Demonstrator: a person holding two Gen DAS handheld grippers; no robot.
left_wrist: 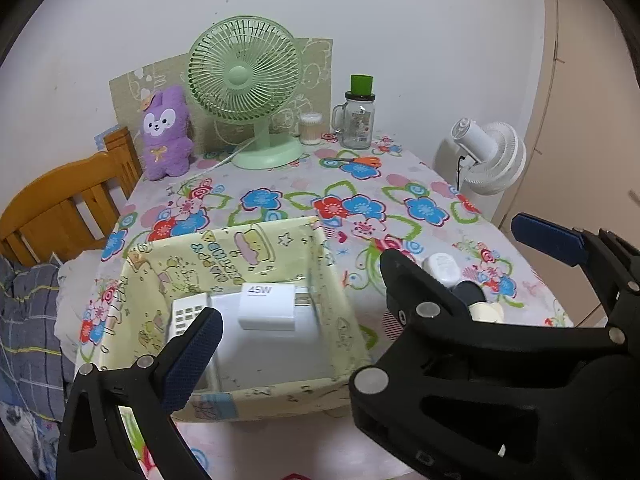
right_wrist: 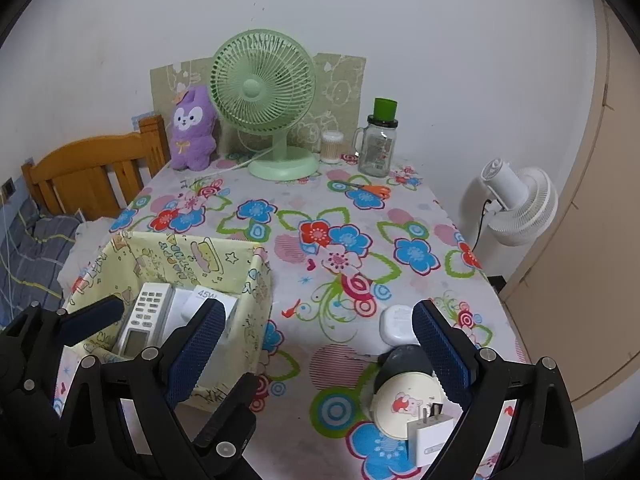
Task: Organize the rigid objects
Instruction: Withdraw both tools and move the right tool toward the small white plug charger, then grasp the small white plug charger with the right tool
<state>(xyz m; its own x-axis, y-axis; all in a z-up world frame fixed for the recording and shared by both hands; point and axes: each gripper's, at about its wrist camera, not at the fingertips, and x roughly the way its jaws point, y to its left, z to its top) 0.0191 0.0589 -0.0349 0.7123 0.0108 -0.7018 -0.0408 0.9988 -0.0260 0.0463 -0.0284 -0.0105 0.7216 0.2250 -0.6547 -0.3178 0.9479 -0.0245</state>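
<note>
The right claw hangs wide open and empty over the flowered tablecloth; its ribbed blue pads look rubbery. The right-side pad stands just beside a small cluster: a round cream disc with a cartoon print, a dark rounded thing behind it, a white plug leaning at its front edge, and a smooth white case further back. The left claw also gapes empty, poised over the cloth-lined box, where a glossy white 45W charger lies on a flat white block beside a remote.

The risk, as I judge it, lies in that crowding; a closing pad could catch the disc and plug together, or nudge the plug flat; hard slick plastic may slip from a shallow pinch. The box walls look soft and floppy, so a dropped piece could fold a wall inward. The two claws work close together and might knock.
</note>
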